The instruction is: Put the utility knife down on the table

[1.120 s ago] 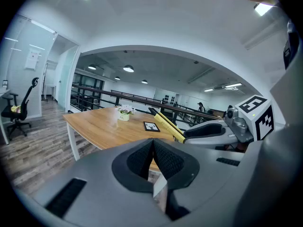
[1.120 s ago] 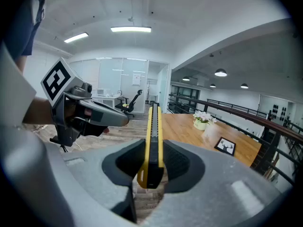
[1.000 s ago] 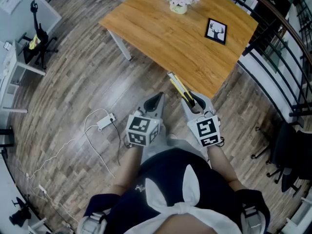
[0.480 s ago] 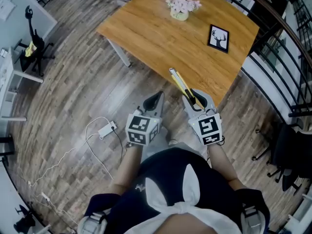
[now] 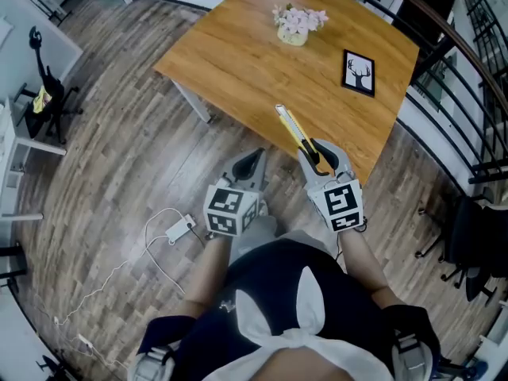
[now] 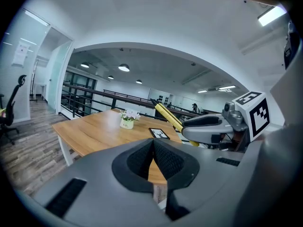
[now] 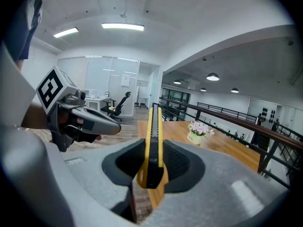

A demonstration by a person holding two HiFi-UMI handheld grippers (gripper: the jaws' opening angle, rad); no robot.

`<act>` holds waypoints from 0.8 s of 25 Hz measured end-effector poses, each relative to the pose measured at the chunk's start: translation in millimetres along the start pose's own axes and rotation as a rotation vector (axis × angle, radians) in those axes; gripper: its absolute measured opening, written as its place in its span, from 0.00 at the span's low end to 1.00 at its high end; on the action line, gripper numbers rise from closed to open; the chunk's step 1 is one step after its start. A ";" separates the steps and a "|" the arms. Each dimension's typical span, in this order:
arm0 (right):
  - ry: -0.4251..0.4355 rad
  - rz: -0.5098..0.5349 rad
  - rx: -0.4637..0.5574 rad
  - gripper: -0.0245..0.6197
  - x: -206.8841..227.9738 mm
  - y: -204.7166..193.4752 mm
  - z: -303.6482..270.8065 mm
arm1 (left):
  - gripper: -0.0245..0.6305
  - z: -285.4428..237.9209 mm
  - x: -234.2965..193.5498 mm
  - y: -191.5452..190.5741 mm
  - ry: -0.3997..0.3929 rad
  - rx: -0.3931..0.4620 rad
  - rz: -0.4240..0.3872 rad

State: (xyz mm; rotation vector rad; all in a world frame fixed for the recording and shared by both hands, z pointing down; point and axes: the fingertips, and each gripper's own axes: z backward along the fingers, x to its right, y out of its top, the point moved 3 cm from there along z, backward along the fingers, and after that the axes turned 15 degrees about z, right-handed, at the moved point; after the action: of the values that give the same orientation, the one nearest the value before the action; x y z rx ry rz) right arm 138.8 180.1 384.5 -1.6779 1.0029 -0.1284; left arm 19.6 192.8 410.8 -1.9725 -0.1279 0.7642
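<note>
The knife (image 5: 298,133) is yellow and black, the table (image 5: 238,62) honey-brown wood grain, the flowers (image 5: 299,17) pink. The left gripper (image 5: 254,162) and right gripper (image 5: 321,156) are grey with black-and-white square markers.

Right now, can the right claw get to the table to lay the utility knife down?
Probably yes: the right claw, shut on the utility knife, is at the table's near edge, where the wood is bare.

My right gripper (image 7: 154,142) has its pads pressed on the utility knife (image 7: 154,119).
Right of the knife I see a wooden table (image 7: 215,144) with a flower pot (image 7: 195,136); left of the knife, the left gripper (image 7: 108,125).
</note>
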 end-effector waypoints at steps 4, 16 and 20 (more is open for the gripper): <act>-0.041 -0.007 0.000 0.22 3.3 11.4 -15.7 | 0.07 -3.4 -21.2 4.7 -0.014 -0.021 -0.006; -0.076 -0.012 0.002 0.22 16.8 19.1 -51.8 | 0.07 -19.9 -51.8 20.1 -0.038 -0.053 -0.002; -0.074 -0.015 -0.003 0.22 26.0 16.1 -70.4 | 0.06 -28.2 -64.9 27.0 -0.030 -0.043 -0.005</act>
State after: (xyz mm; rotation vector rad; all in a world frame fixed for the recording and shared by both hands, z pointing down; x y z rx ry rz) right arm 107.6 110.0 386.9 -1.6814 0.9361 -0.0737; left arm -22.2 131.9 427.4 -2.0012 -0.1682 0.7941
